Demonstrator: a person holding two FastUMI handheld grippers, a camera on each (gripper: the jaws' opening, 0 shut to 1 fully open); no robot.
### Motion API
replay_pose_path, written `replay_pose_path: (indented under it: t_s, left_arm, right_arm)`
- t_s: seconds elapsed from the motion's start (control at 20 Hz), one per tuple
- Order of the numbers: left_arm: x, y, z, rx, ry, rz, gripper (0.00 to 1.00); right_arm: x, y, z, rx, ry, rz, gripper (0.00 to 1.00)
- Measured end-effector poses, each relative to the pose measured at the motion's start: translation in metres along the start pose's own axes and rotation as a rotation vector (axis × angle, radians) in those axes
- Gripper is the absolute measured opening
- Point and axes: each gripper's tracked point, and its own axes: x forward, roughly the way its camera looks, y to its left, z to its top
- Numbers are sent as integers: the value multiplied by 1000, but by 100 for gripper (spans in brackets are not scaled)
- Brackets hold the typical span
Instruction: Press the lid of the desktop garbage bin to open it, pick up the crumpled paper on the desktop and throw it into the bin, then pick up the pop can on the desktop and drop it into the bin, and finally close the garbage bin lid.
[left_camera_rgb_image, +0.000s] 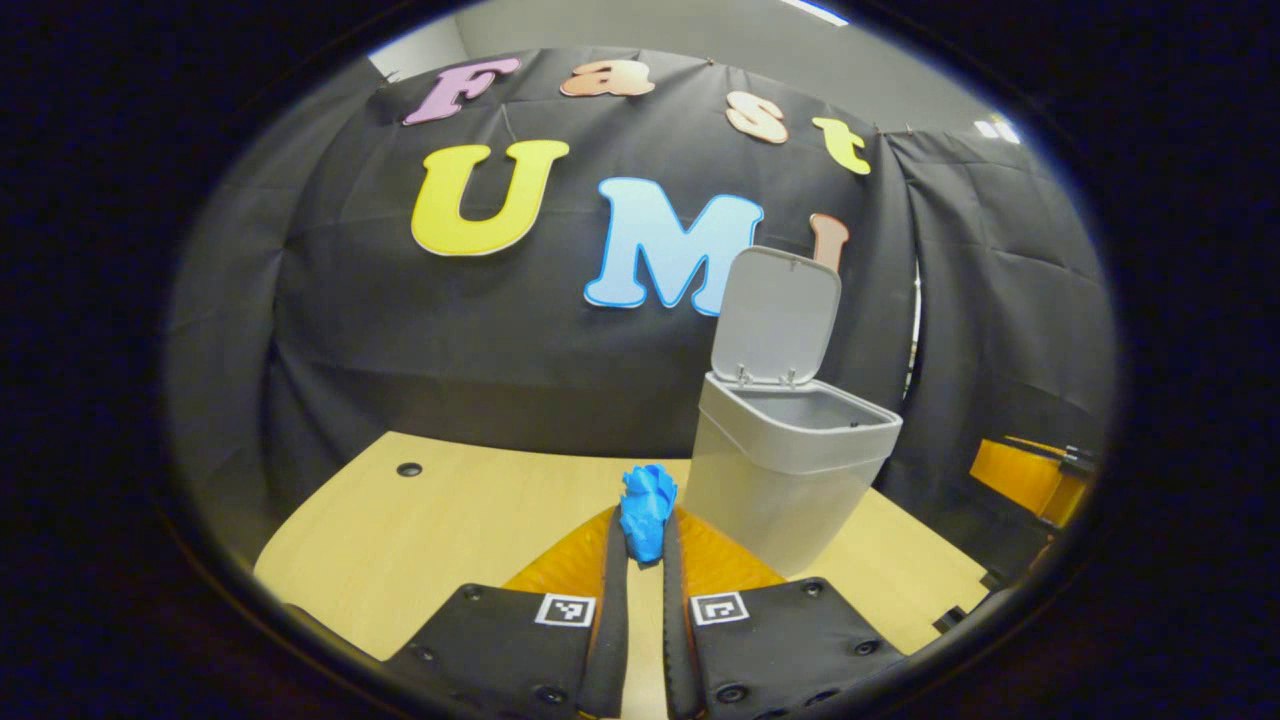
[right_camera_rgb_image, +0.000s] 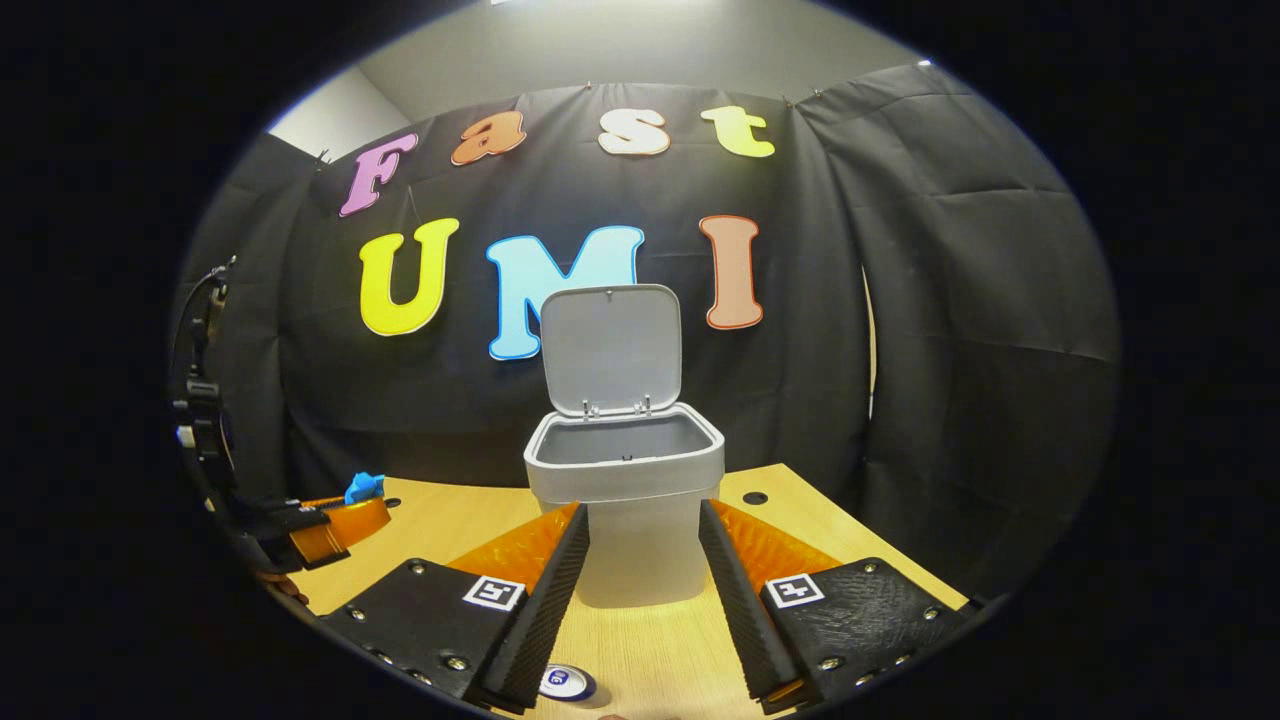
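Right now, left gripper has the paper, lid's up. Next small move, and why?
Probably carry the left gripper up and rightward over the bin's open mouth. It pinches the crumpled paper beside the bin, below its rim, and the lid stands raised.

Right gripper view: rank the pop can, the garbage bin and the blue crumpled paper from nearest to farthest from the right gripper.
1. Pop can: on the desk at the bottom edge, just by the right gripper's fingers.
2. Garbage bin: straight ahead, lid up.
3. Crumpled paper: far off to the left, held in the left gripper.
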Motion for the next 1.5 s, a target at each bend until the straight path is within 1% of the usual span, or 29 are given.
replay_pose_path:
  t_s: [0.05,0.1,0.3,0.35,0.45,0.6,0.8,0.95,1.0,1.05,1.1,1.2,1.35,1.5]
  left_arm:
    - [4,-5,5,-2,-10,-14,23]
    - [7,-9,11,0,-19,-26,21]
    - [25,-31,36,-2,-50,-82,22]
    - [32,-41,40,-1,-58,-92,21]
    - [45,-60,50,4,-67,-115,22]
    - [63,-78,50,29,-52,-141,21]
    - [89,-100,56,53,-46,-183,22]
    - [109,-109,59,67,-44,-206,22]
    - [115,-112,59,69,-44,-209,22]
    - [121,-117,59,68,-42,-219,22]
    - [124,-122,58,67,-40,-233,21]
    - [134,-129,59,76,-42,-251,24]
    - [148,-141,53,80,-30,-273,24]
    - [158,-151,54,92,-27,-281,27]
  right_arm:
    - [-1,-3,1,1,0,-6,72]
    - [-2,-5,1,3,-1,-11,73]
    - [-5,-13,1,3,3,-32,73]
    - [-6,-16,2,2,1,-37,73]
    - [-6,-19,3,-4,-3,-48,73]
    - [-6,-27,3,-23,-4,-73,73]
    - [-6,-38,1,-36,6,-111,73]
    - [-9,-45,-2,-81,14,-140,73]
    - [-10,-45,-2,-90,14,-144,73]
    - [-10,-45,-1,-96,12,-146,70]
    - [-10,-45,0,-100,10,-145,73]
    - [-10,-46,-2,-116,8,-149,73]
    - [-14,-45,0,-129,1,-155,73]
    - [-16,-47,0,-143,-4,-158,73]
